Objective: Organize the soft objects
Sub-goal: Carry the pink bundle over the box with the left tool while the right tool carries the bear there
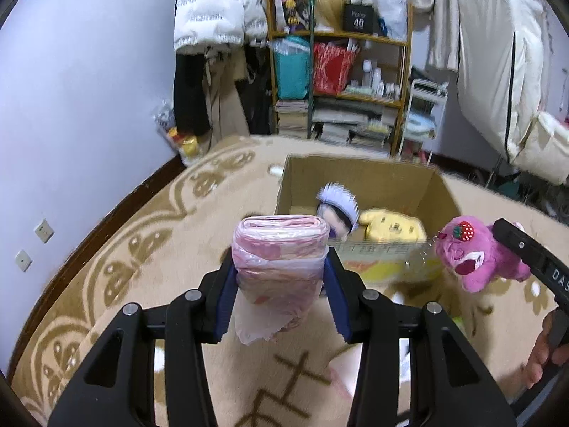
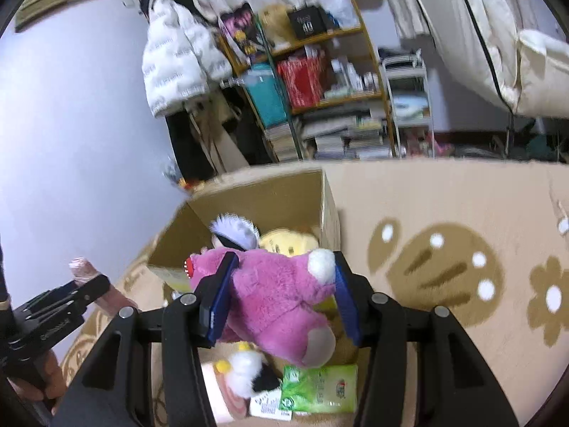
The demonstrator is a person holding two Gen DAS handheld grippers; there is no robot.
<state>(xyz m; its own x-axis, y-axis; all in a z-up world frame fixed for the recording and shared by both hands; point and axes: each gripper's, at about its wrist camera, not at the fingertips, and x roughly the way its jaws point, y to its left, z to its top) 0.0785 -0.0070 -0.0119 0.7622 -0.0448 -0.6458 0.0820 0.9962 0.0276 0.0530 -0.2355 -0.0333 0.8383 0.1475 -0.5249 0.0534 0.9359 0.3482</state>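
My left gripper (image 1: 281, 277) is shut on a pink roll wrapped in plastic (image 1: 281, 249) and holds it above the rug, just short of the open cardboard box (image 1: 355, 174). My right gripper (image 2: 282, 284) is shut on a pink plush bear (image 2: 281, 295) and holds it over the box's near edge (image 2: 170, 270). The bear (image 1: 476, 252) also shows at the right of the left wrist view. In the box lie a white-haired doll (image 1: 338, 210) and a yellow plush (image 1: 391, 229).
A white and black plush (image 2: 249, 373), a green tissue pack (image 2: 320, 388) and a pink item (image 2: 217, 398) lie on the beige patterned rug (image 2: 444, 267) below my right gripper. Shelves with books and bags (image 1: 341, 71) and hanging coats (image 1: 213, 17) stand behind the box.
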